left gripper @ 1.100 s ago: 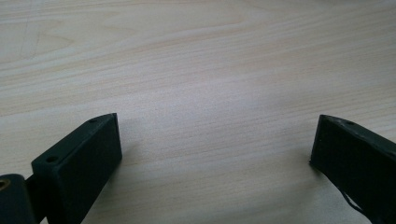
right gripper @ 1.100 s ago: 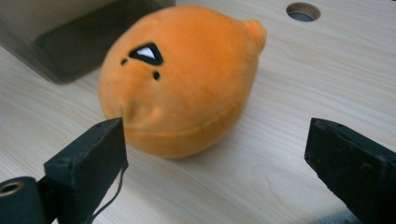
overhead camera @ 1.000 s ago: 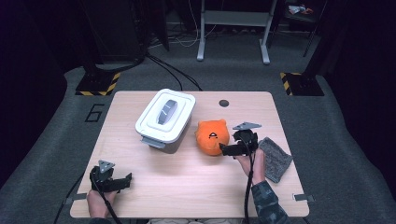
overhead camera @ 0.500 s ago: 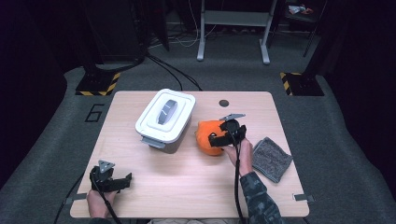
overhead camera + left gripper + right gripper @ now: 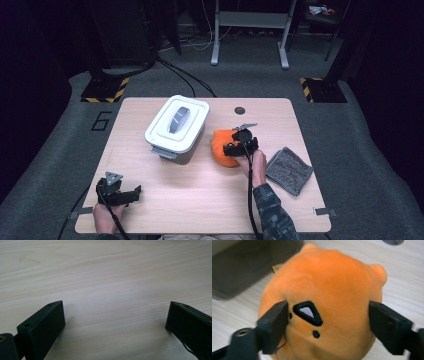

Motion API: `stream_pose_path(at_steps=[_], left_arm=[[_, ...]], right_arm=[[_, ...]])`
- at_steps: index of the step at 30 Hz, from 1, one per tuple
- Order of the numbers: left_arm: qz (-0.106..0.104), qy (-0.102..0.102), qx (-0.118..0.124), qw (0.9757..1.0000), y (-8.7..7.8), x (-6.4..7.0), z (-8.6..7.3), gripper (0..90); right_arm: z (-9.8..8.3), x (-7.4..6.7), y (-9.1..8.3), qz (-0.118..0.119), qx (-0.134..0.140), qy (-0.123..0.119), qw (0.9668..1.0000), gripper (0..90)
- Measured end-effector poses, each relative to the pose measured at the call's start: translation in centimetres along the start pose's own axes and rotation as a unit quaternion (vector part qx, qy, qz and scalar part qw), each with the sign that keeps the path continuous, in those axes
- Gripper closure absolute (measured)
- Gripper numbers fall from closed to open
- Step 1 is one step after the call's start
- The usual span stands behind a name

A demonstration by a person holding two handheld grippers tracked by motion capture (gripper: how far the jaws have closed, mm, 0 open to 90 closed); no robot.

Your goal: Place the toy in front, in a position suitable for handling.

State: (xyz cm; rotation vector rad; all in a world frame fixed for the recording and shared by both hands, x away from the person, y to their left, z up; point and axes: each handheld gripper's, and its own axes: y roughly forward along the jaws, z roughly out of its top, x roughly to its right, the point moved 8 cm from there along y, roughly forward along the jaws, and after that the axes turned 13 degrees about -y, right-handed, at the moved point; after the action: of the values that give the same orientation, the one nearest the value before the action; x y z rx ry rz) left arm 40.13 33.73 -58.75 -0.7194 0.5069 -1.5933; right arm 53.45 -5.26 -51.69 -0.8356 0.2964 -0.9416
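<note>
A: What is hidden or hard to read around the orange plush toy (image 5: 222, 147)?

B: In the high view the right gripper (image 5: 239, 146) covers the toy's near right side, so the contact of the jaws cannot be judged there. The right gripper view settles it — the toy (image 5: 324, 297) sits between the two black jaws, which have just been closing and now press into its sides: a grasp on the plush. The toy's underside is cut off at the lower edge, and the grey shape behind it is blurred.

A: Any writing?

B: A small tan tag (image 5: 276, 268) sticks out of the toy, its print too small to read. On the floor left of the table (image 5: 150, 200) a large "6" (image 5: 101, 121) is legible.

A: Where does the toy lie?

B: On the tabletop, just right of the white lidded container (image 5: 177, 127), with a grey cloth (image 5: 289, 170) well apart to its right.

A: And the other hand?

B: The left gripper (image 5: 131, 194) rests near the table's front left corner. Its own view shows the jaws spread wide over bare wood (image 5: 112, 285) — released, holding nothing.
</note>
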Motion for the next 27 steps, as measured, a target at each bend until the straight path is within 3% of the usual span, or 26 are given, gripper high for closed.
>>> stream_pose_path(at_steps=[7, 10, 19, 21, 27], left_arm=[[0.000, 0.000, 0.000, 1.0000, 0.0, 0.0, 0.0, 1.7], [0.000, 0.000, 0.000, 1.0000, 0.0, 0.0, 0.0, 1.7], [0.001, -0.003, -0.001, 1.0000, 0.0, 0.0, 0.0, 1.7], [0.001, -0.004, 0.000, 1.0000, 0.0, 0.0, 0.0, 1.7], [0.003, -0.004, 0.000, 1.0000, 0.0, 0.0, 0.0, 1.8]], right_arm=[[-0.8, 0.3, -0.2, 0.020, 0.003, 0.004, 0.9998, 46.7], [-0.9, 0.4, -0.3, 0.015, 0.012, -0.001, 0.9998, 53.7], [-0.8, 0.7, -0.8, 0.030, 0.045, 0.006, 0.9985, 61.9], [-0.9, 1.1, -1.1, 0.033, 0.053, -0.003, 0.9981, 62.8], [-0.8, 1.7, -2.5, 0.027, 0.070, -0.004, 0.9972, 63.8]])
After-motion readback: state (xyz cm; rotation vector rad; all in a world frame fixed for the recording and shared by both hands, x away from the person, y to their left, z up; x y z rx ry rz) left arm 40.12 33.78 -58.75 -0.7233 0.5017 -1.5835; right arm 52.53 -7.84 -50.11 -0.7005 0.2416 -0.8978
